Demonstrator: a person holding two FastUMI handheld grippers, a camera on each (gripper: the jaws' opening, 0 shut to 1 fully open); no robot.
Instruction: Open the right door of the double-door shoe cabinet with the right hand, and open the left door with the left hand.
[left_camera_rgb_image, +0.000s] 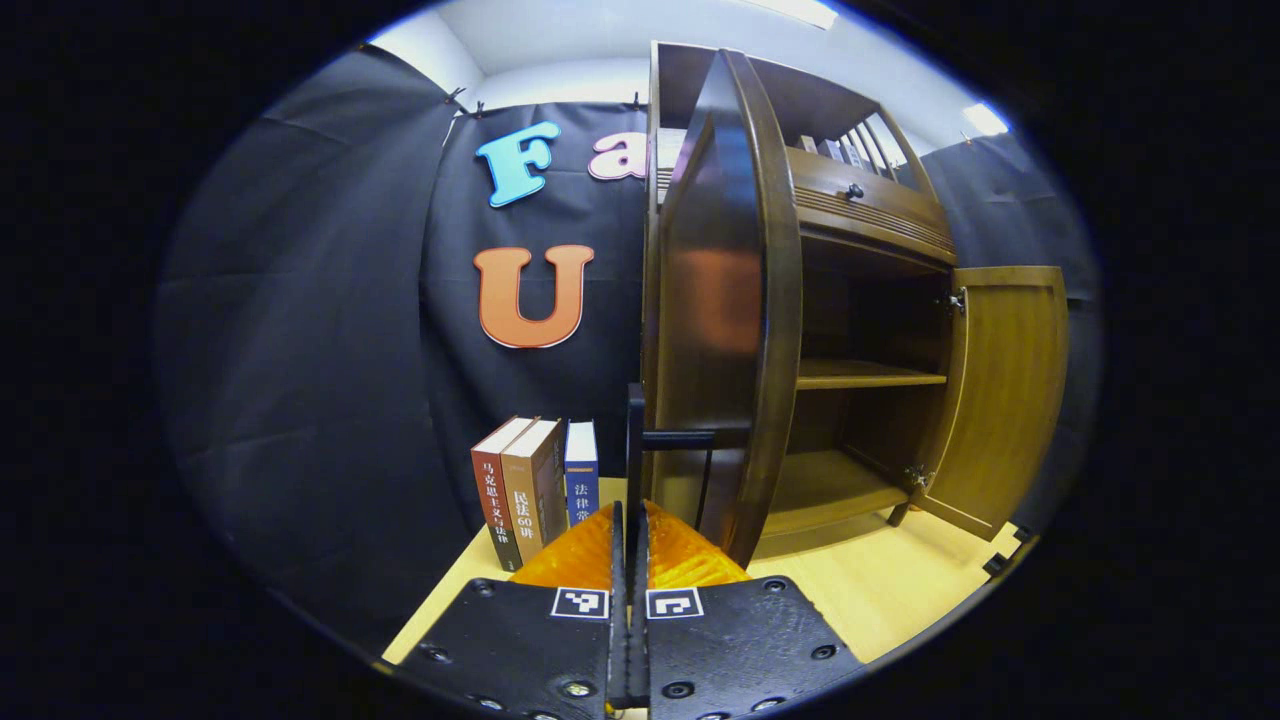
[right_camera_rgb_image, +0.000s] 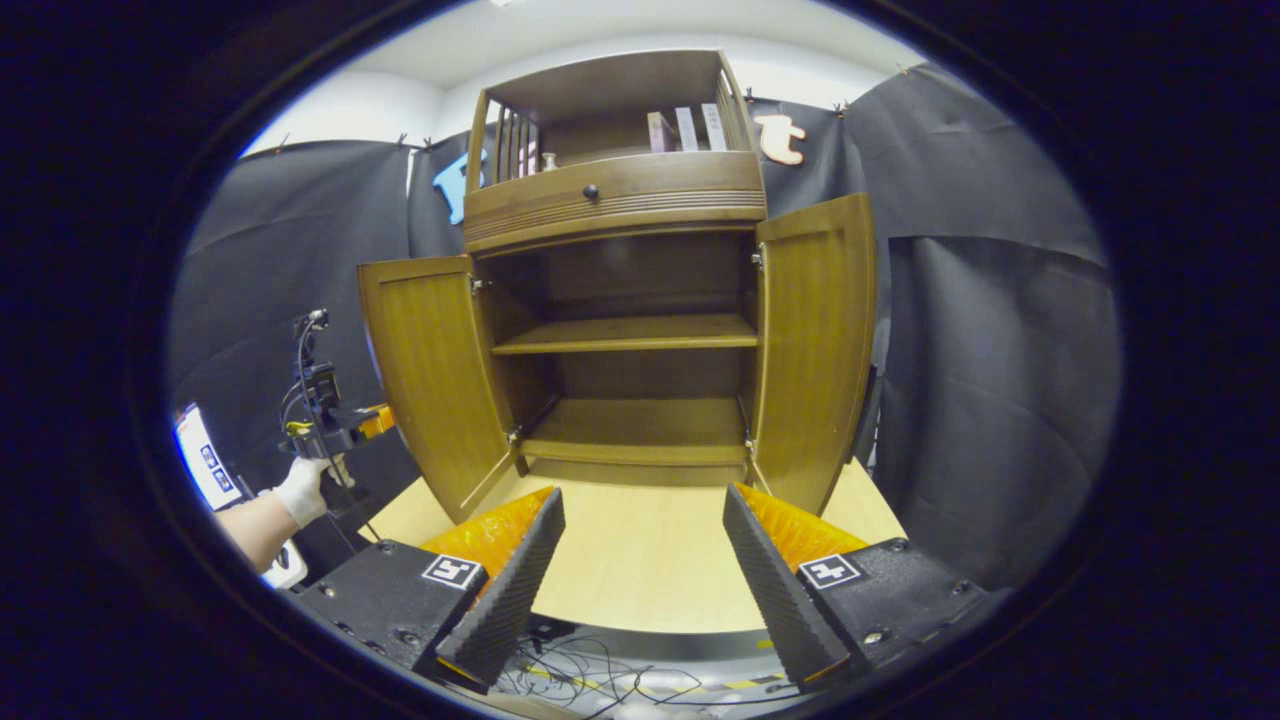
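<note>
In the left gripper view, the left gripper (left_camera_rgb_image: 628, 560) has its jaws pressed together with nothing between them, sitting right by the swung-out left door (left_camera_rgb_image: 725, 300) of the shoe cabinet (left_camera_rgb_image: 860, 200). My guess is a careless pull-back could clip the door edge or nudge the books (left_camera_rgb_image: 535, 485) standing on the desk (left_camera_rgb_image: 900, 590). In the right gripper view, the right gripper (right_camera_rgb_image: 640, 560) is spread wide and empty, clear of the open right door (right_camera_rgb_image: 815, 340); moving forward carelessly could bump it.
</note>
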